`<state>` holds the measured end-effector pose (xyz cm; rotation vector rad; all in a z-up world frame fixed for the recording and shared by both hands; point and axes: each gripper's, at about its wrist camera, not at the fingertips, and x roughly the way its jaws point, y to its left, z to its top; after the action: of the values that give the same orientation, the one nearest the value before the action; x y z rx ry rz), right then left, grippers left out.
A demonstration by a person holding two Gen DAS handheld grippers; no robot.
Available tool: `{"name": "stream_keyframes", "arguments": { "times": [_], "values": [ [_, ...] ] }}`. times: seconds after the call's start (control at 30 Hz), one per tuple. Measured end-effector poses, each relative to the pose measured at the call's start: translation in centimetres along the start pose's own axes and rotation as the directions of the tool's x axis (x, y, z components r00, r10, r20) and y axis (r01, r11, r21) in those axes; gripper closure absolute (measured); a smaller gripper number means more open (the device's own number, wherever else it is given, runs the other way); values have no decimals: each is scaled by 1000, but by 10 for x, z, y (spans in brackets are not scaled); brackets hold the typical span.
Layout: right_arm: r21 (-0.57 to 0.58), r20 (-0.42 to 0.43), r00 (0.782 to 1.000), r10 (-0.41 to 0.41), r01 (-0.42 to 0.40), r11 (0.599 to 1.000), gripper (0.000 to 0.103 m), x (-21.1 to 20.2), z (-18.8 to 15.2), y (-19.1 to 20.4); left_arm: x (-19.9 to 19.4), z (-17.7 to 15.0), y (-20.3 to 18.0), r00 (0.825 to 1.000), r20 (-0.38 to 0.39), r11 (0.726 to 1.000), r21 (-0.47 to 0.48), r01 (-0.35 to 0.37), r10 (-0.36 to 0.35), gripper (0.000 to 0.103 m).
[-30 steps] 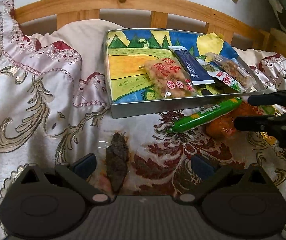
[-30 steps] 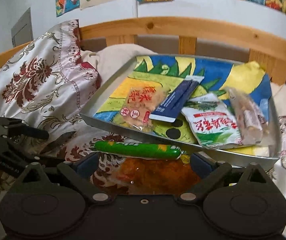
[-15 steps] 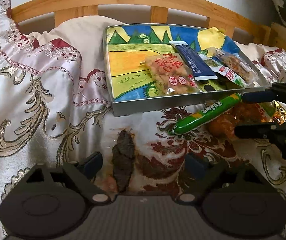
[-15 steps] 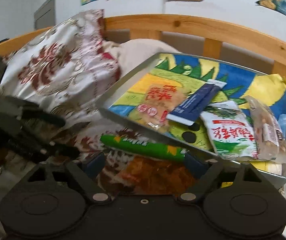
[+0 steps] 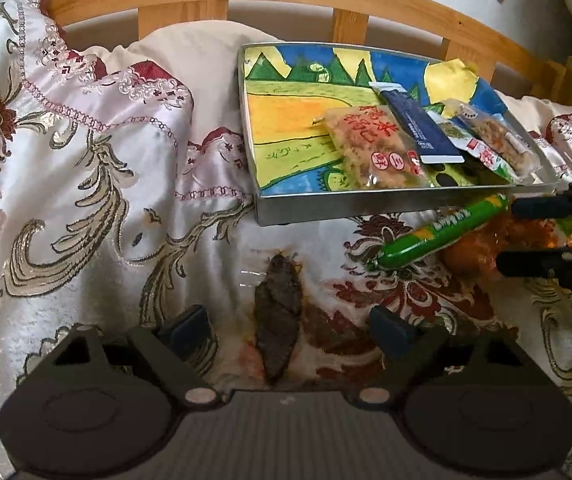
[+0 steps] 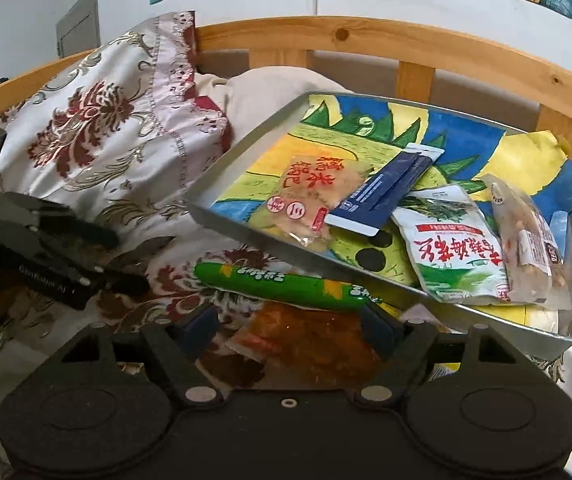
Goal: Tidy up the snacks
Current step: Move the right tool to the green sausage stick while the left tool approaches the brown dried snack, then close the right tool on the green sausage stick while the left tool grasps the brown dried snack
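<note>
- Both claws have just been narrowing, each still spread: the left claw [image 5: 286, 332] straddles a dark strip [image 5: 277, 316], the right claw [image 6: 288, 326] an orange pack [image 6: 310, 340]; likely pickups, neither pinched yet.
- Four packets lie in the tray [image 5: 366, 210].
- Three remain on the bed: strip, orange pack, green stick [image 6: 281, 286].

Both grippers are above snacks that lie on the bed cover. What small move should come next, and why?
Probably close the left gripper on the dark snack pack. Its jaws have just been narrowing, the pack lies between them untouched, and the metal tray already holds four packs. The right gripper likewise straddles the orange snack pack.
</note>
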<state>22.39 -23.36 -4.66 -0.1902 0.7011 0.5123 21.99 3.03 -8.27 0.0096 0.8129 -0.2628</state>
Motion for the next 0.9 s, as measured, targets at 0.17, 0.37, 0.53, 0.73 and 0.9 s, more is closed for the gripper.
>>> {"name": "stream_keyframes", "arguments": {
  "times": [0.17, 0.37, 0.53, 0.73, 0.9],
  "values": [
    [15, -6, 1000, -14, 14, 1000, 23, 4, 5, -1, 2, 1, 0, 1000, 1, 1000, -7, 0, 0, 12],
    [57, -34, 997, -62, 64, 996, 20, 0, 13, -4, 3, 2, 1, 1000, 2, 1000, -21, 0, 0, 12],
    [100, -39, 997, -61, 64, 993, 20, 3, 12, -13, 3, 2, 1, 1000, 3, 1000, -20, -2, 2, 12],
    [87, -15, 999, -46, 47, 995, 20, 10, 9, -12, 4, 2, 1, 1000, 2, 1000, -17, -4, 4, 12],
    [74, 3, 1000, -15, 15, 997, 19, 9, 7, -12, 4, 2, 1, 1000, 2, 1000, -17, -4, 4, 12]
  ]
}}
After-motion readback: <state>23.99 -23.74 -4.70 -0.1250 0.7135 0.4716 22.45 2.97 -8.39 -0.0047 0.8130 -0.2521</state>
